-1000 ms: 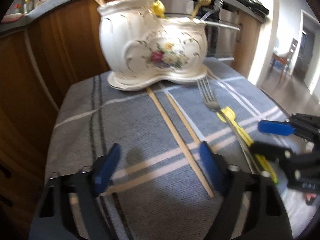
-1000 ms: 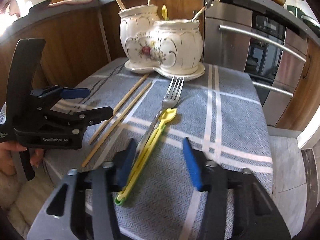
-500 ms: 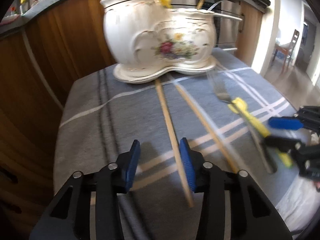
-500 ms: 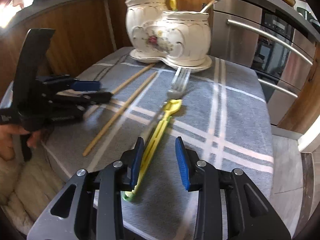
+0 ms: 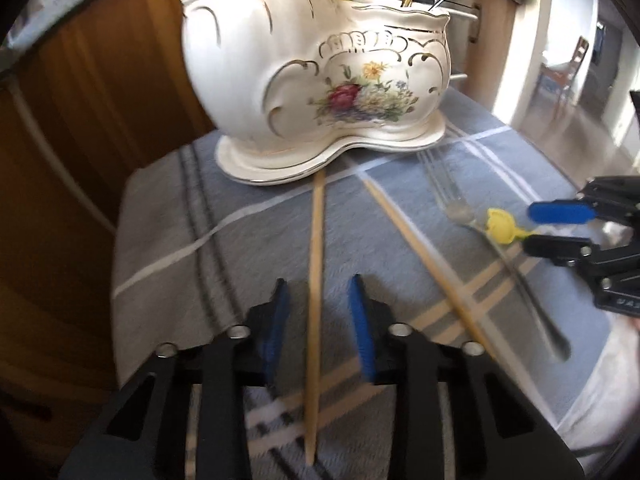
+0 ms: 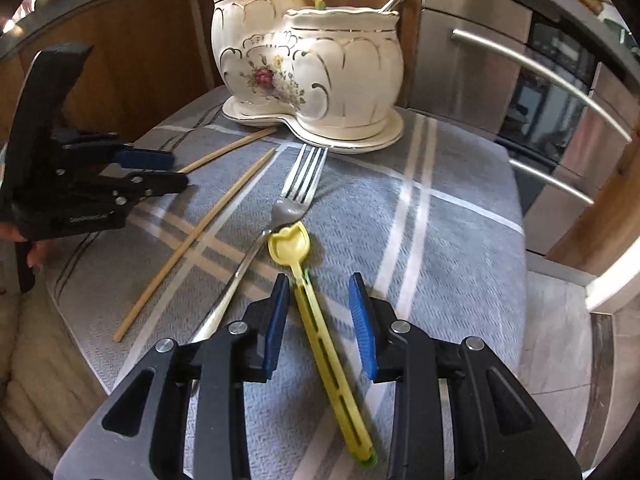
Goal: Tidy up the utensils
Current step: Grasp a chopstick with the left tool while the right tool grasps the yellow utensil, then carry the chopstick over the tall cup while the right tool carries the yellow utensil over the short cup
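Kitchen, grey plaid cloth (image 5: 168,240): both tools closing, left (image 5: 318,316) astride chopstick (image 5: 316,280), right (image 6: 320,312) astride yellow spoon (image 6: 320,320).

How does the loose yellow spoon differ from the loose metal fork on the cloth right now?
The yellow spoon is plastic with a slotted handle; the metal fork is shiny steel. The spoon lies between the closing right gripper pads; the fork lies outside them. The fork's tines reach the ceramic holder; the spoon's bowl stops short. Both lie flat on the cloth.

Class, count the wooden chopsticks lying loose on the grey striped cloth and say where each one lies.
2. One wooden chopstick lies between the left tool's closing fingers, untouched. The other lies beside it, nearer the metal fork. More stand in the ceramic holder, partly hidden.
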Tool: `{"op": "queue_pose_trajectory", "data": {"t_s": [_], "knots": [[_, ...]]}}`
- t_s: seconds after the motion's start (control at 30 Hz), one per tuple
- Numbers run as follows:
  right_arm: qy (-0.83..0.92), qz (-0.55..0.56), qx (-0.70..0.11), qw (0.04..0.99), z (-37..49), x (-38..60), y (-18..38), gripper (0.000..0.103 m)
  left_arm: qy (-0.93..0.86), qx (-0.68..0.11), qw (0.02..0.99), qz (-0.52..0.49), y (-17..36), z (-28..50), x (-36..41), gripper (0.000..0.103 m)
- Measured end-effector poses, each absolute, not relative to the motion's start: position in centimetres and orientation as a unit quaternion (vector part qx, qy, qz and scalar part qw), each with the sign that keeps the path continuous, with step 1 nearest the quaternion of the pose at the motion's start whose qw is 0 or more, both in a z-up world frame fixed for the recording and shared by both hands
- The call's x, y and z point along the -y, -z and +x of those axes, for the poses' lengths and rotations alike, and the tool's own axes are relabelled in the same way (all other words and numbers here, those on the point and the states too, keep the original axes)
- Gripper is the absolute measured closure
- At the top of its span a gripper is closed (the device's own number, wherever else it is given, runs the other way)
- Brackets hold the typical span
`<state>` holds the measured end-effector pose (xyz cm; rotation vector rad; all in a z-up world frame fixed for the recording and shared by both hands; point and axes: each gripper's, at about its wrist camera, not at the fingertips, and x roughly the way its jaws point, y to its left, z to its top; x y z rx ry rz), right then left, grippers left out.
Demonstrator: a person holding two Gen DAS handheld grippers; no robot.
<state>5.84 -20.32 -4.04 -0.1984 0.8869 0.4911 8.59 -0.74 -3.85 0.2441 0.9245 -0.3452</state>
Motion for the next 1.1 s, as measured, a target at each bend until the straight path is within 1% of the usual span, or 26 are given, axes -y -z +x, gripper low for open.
{"op": "queue_pose_trajectory", "data": {"t_s": [0.03,0.07,0.13,0.33,0.5,0.63,0.8,0.93,1.1], "knots": [[-0.238,-0.099,-0.424,0.868,5.8,20.4,4.0,0.087,0.168,-0.446,0.872,0.113,3.8,8.8,0.6,0.089],[-0.242,-0.102,-0.424,0.866,5.6,20.3,4.0,0.091,0.163,-0.446,0.872,0.122,3.8,9.0,0.5,0.092],[-0.246,-0.106,-0.422,0.866,5.2,20.4,4.1,0.093,0.166,-0.446,0.87,0.131,3.7,8.8,0.4,0.096],[-0.237,-0.087,-0.406,0.878,4.3,20.9,3.9,0.094,0.171,-0.437,0.869,0.153,3.6,7.2,0.3,0.097],[-0.24,-0.04,-0.363,0.899,3.4,22.1,1.9,0.094,0.175,-0.412,0.884,0.137,2.7,5.2,0.1,0.097],[-0.259,0.009,-0.313,0.914,2.6,22.6,-0.5,0.094,0.189,-0.366,0.904,0.113,0.3,3.3,-0.5,0.097],[-0.259,0.037,-0.244,0.934,2.8,22.0,-3.5,0.094,0.195,-0.313,0.925,0.092,-2.5,2.2,0.0,0.097],[-0.252,0.069,-0.208,0.943,4.1,21.9,-5.4,0.094,0.199,-0.256,0.942,0.083,-4.8,2.0,0.3,0.097],[-0.258,0.113,-0.171,0.944,6.7,21.4,-7.3,0.094,0.185,-0.209,0.958,0.074,-6.4,3.4,0.4,0.097]]}}
